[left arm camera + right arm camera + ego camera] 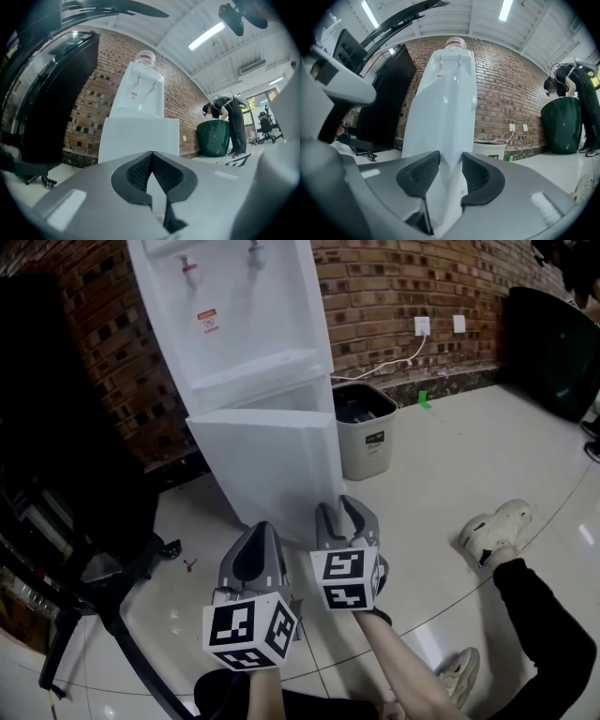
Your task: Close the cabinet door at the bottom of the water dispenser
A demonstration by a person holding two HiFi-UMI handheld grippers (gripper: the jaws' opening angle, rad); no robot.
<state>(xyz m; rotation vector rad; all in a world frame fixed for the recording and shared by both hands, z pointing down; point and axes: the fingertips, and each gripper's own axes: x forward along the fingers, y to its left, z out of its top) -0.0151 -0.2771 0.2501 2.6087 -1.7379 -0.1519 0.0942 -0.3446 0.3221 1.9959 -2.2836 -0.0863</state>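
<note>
The white water dispenser (234,315) stands against the brick wall. Its bottom cabinet door (267,465) is swung out toward me. My right gripper (347,509) is at the door's free right edge. In the right gripper view that edge (446,126) runs in between the two dark pads (419,176), and the right gripper (451,161) is open around it, with no firm press visible. My left gripper (257,532) hangs lower left, a little back from the door face (139,138). The left gripper (151,153) is shut and holds nothing.
A grey waste bin (366,432) stands right of the dispenser, below a wall socket (422,326) with a cable. Black furniture and a wheeled chair base (103,596) fill the left. A person's shoes (492,531) rest at right. Another person bends over a green bin (562,124).
</note>
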